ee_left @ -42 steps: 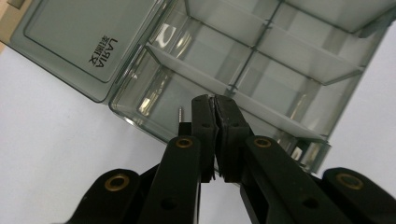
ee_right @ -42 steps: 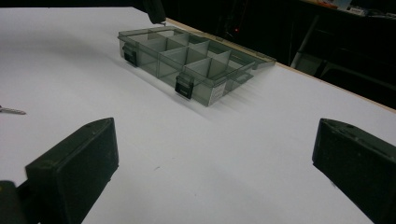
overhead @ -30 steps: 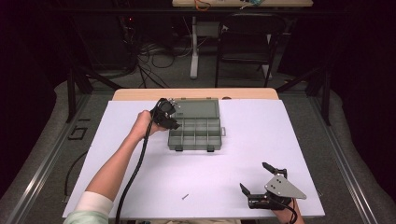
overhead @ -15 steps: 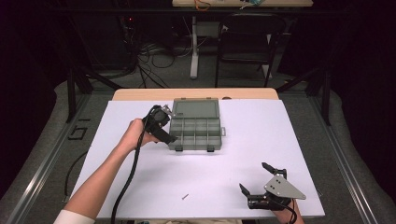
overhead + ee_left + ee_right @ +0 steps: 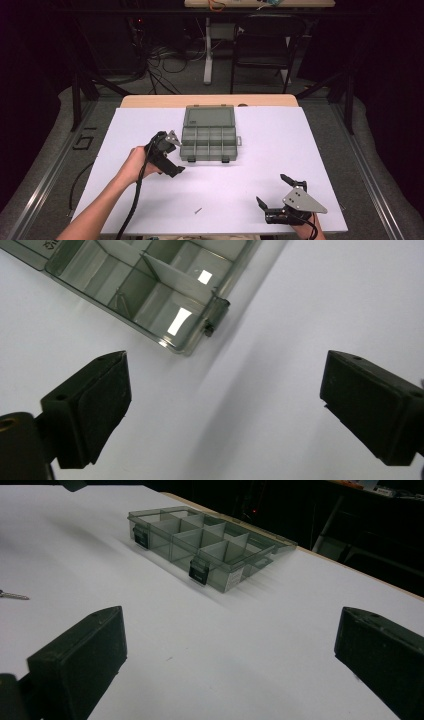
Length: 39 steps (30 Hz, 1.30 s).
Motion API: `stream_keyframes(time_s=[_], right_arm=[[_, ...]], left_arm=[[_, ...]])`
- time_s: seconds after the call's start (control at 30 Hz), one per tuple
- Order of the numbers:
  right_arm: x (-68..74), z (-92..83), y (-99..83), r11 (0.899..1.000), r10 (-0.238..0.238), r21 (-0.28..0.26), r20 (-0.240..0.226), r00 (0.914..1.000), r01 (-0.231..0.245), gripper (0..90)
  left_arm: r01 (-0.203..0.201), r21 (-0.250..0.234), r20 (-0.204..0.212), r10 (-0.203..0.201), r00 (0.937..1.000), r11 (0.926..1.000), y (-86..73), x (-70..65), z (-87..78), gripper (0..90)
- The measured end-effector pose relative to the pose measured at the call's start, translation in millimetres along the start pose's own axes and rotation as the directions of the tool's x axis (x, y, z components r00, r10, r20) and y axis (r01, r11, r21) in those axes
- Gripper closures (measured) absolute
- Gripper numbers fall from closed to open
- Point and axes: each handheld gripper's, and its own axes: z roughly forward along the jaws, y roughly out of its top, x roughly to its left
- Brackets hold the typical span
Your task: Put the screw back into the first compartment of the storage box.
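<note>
Left hand-held gripper (image 5: 176, 159) just opening, empty, beside compartment box (image 5: 209, 137); screw (image 5: 198, 211) well nearer; right hand-held gripper (image 5: 272, 192) agape.

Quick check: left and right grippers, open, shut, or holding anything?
Left gripper: jaws have just been opening, now wide, nothing between them, beside the organizer box.
Right gripper: open, holding nothing.

Small screw (image 5: 198, 211) on white table (image 5: 250, 165)
</note>
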Motion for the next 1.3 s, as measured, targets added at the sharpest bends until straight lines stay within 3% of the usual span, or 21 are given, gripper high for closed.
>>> stream_keyframes(time_s=[0.2,0.57,0.83,0.97,1.3], right_arm=[[0.6,0.0,0.2,1.000,-0.005,0.000,0.004,1.0000,0.005,0.0],[0.3,0.2,0.0,1.000,-0.005,-0.002,-0.006,1.0000,0.005,0.0],[0.2,0.7,-0.3,1.000,-0.002,-0.001,-0.001,1.0000,0.002,0.0],[0.6,-0.1,0.1,1.000,-0.008,0.001,0.000,1.0000,0.008,0.0],[0.4,0.2,0.0,1.000,-0.006,-0.002,-0.004,1.0000,0.006,0.0]], left_arm=[[0.001,0.002,0.000,-0.001,1.0000,1.0000,-9.4,-16.8,5.1,0.1],[0.003,0.000,-0.004,-0.003,1.0000,1.0000,-19.8,-33.3,10.7,0.0],[-0.025,-0.011,0.017,0.026,0.9995,0.9996,-20.7,-50.8,13.8,0.0],[-0.033,-0.001,0.050,0.033,0.9982,0.9995,-21.6,-58.9,20.3,0.0],[-0.059,0.015,0.086,0.058,0.9946,0.9981,-21.6,-77.6,30.3,0.0]])
